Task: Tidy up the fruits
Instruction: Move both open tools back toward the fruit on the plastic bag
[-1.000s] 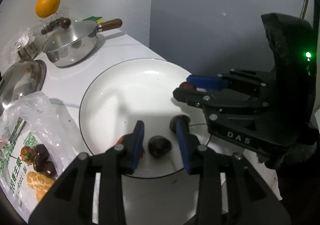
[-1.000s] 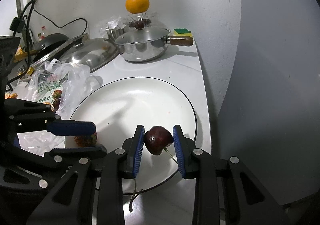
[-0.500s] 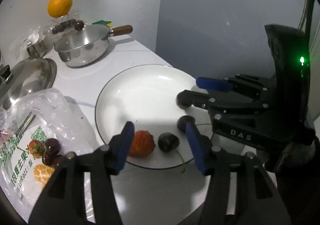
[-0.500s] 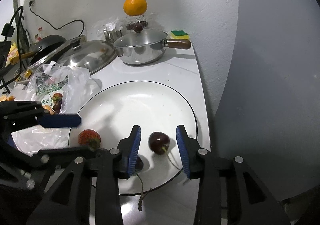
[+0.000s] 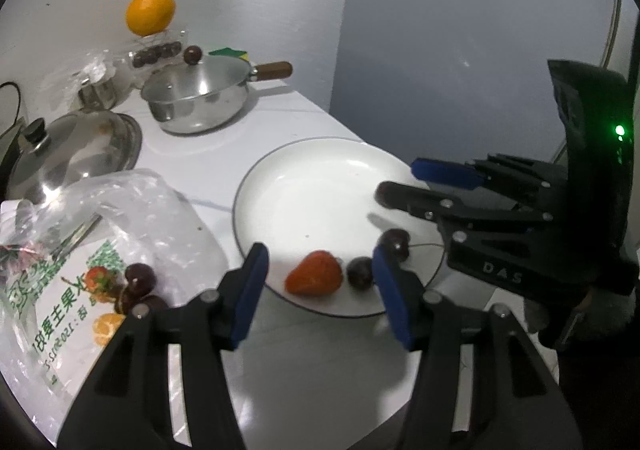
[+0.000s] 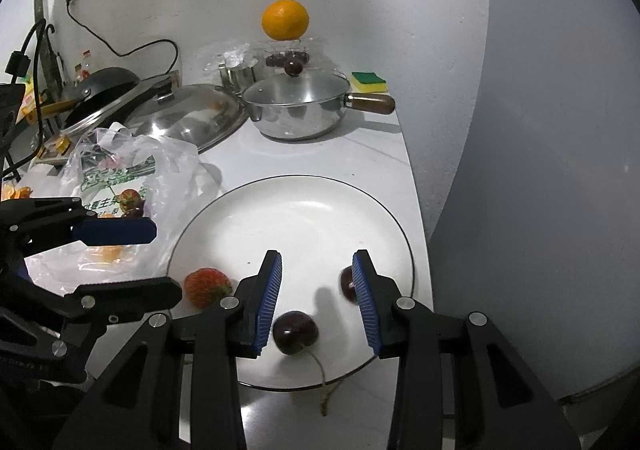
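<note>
A white plate (image 5: pixel 312 186) (image 6: pixel 304 210) holds a strawberry (image 5: pixel 315 274) (image 6: pixel 207 287) and two dark cherries (image 5: pixel 359 272) (image 5: pixel 396 242), also in the right wrist view (image 6: pixel 295 331) (image 6: pixel 347 284). My left gripper (image 5: pixel 318 290) is open and empty above the plate's near rim. It also shows in the right wrist view (image 6: pixel 136 262). My right gripper (image 6: pixel 318 302) (image 5: pixel 404 182) is open and empty over the two cherries. A plastic bag (image 5: pixel 80 258) (image 6: pixel 120 178) left of the plate holds more cherries, a strawberry and orange segments.
A steel saucepan with lid (image 5: pixel 200 98) (image 6: pixel 300 106) stands at the back. A large steel lid (image 5: pixel 68 158) (image 6: pixel 188 122) lies to its left. An orange (image 5: pixel 150 12) (image 6: pixel 285 20) sits on a clear box of cherries. A sponge (image 6: pixel 368 82) lies by the wall. The counter edge runs right of the plate.
My right gripper opened and let the cherry down onto the plate. My left gripper opened wide and drew back, uncovering the strawberry and a cherry.
</note>
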The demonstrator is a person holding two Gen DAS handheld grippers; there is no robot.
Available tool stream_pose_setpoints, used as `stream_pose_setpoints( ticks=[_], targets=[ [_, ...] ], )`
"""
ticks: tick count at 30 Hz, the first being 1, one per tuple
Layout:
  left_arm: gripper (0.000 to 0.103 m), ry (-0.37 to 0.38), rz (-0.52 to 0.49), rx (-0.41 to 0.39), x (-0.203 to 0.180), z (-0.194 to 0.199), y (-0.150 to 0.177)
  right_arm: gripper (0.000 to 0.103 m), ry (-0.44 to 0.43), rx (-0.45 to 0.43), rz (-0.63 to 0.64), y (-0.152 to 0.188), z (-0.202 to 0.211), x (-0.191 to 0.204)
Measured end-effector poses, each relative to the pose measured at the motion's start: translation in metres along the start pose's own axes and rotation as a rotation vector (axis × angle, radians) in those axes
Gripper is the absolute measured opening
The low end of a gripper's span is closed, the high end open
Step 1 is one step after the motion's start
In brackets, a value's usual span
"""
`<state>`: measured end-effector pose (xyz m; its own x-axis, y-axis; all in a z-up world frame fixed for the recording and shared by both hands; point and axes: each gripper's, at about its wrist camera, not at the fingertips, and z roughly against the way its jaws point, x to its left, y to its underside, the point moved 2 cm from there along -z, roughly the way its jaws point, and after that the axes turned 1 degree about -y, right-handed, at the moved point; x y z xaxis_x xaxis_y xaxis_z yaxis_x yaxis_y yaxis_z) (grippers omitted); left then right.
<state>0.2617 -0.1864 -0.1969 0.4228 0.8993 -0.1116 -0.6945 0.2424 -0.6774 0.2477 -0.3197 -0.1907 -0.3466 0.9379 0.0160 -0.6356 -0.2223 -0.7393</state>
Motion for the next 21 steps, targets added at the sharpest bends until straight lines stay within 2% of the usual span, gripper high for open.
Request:
stream_pose_setpoints(
  ticks=[12, 13, 15, 21],
  targets=[
    [0.056, -0.044, 0.041, -0.041, 0.029, 0.024, 0.012, 0.039, -0.002, -0.004, 0.038, -0.009, 0.005, 0.032],
    [0.057, -0.047, 0.044, -0.044, 0.033, 0.026, 0.013, 0.039, -0.003, -0.004, 0.041, -0.010, 0.004, 0.035],
    [0.071, -0.054, 0.055, -0.054, 0.039, 0.031, 0.015, 0.039, -0.006, -0.003, 0.048, -0.011, 0.004, 0.041],
    [0.071, -0.069, 0.084, -0.068, 0.058, 0.040, 0.021, 0.039, -0.014, -0.002, 0.067, -0.017, 0.001, 0.060]
  ],
)
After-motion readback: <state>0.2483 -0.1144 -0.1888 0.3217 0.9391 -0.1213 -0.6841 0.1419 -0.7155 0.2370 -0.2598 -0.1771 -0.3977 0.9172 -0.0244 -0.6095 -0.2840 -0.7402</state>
